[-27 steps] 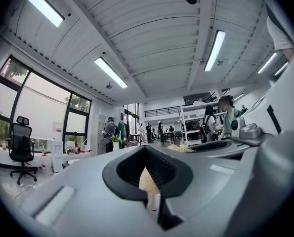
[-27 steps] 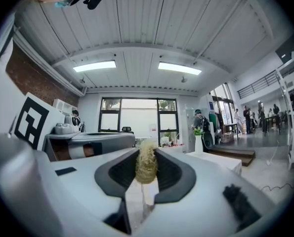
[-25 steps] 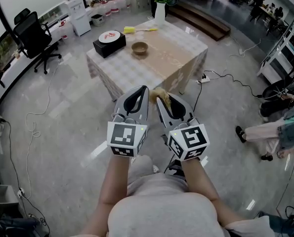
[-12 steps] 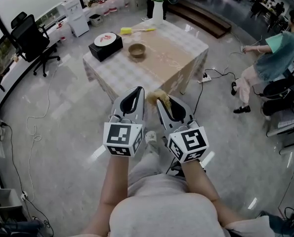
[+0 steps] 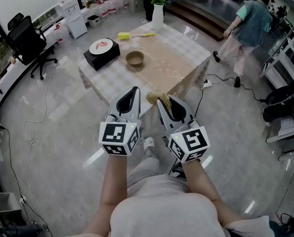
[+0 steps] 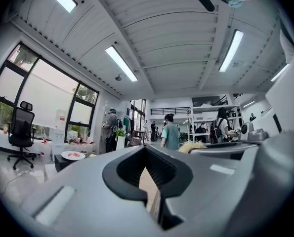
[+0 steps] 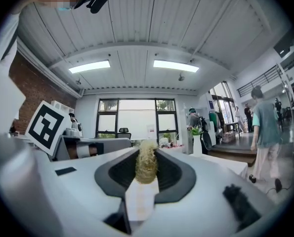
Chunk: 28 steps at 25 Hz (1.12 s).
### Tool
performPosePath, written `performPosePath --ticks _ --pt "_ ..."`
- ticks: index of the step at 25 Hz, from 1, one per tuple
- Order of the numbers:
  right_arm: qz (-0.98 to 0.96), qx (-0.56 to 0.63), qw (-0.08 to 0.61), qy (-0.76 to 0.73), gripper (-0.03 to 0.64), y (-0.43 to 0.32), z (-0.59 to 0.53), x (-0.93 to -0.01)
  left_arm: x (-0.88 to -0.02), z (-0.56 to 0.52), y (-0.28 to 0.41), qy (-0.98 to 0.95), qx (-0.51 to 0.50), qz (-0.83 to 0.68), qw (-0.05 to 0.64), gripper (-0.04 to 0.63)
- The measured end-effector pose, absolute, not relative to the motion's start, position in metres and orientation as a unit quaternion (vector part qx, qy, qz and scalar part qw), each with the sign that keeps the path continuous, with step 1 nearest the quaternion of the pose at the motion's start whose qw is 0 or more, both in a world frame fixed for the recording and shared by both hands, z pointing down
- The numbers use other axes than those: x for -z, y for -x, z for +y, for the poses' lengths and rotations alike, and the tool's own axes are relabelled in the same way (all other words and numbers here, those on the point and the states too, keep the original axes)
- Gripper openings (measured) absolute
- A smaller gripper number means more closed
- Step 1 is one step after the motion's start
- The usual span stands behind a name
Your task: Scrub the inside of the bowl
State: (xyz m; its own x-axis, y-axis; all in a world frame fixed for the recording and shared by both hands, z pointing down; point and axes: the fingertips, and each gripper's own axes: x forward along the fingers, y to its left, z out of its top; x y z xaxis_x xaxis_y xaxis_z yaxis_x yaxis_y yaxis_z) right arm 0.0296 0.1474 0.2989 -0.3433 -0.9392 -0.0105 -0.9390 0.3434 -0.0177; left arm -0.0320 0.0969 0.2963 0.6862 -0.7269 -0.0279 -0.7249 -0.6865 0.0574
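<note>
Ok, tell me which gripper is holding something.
The right gripper: a straw-coloured scrubber sticks out between its jaws. The left gripper is shut on nothing.

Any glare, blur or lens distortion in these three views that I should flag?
Head view: sharp, fisheye-bent edges, light streaks glaring on the floor. Left gripper view: heavy fisheye, dark corners, windows washed out. Right gripper view: same vignette; scrubber close and soft.
</note>
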Motion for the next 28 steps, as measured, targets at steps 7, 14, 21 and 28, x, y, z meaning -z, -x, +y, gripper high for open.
performPosePath --ticks 7,14,21,28 --pt "0.827 0.008 -0.007 0.562 0.094 -0.045 0.094 -0.309 -0.315 0.037 0.027 -0.916 0.007 -0.401 0.023 0.006" --pt "0.834 0.018 -0.024 0.551 0.094 -0.063 0.028 -0.314 -0.324 -0.026 0.014 -0.912 -0.014 -0.409 0.019 0.007" --pt "0.840 0.020 -0.044 0.540 0.094 -0.067 -0.033 -0.322 -0.342 -0.086 0.015 -0.912 -0.020 -0.408 0.033 0.052" --pt "0.844 0.029 -0.065 0.531 0.094 -0.074 -0.086 -0.333 -0.364 -0.135 0.003 -0.917 -0.063 -0.393 0.034 0.108"
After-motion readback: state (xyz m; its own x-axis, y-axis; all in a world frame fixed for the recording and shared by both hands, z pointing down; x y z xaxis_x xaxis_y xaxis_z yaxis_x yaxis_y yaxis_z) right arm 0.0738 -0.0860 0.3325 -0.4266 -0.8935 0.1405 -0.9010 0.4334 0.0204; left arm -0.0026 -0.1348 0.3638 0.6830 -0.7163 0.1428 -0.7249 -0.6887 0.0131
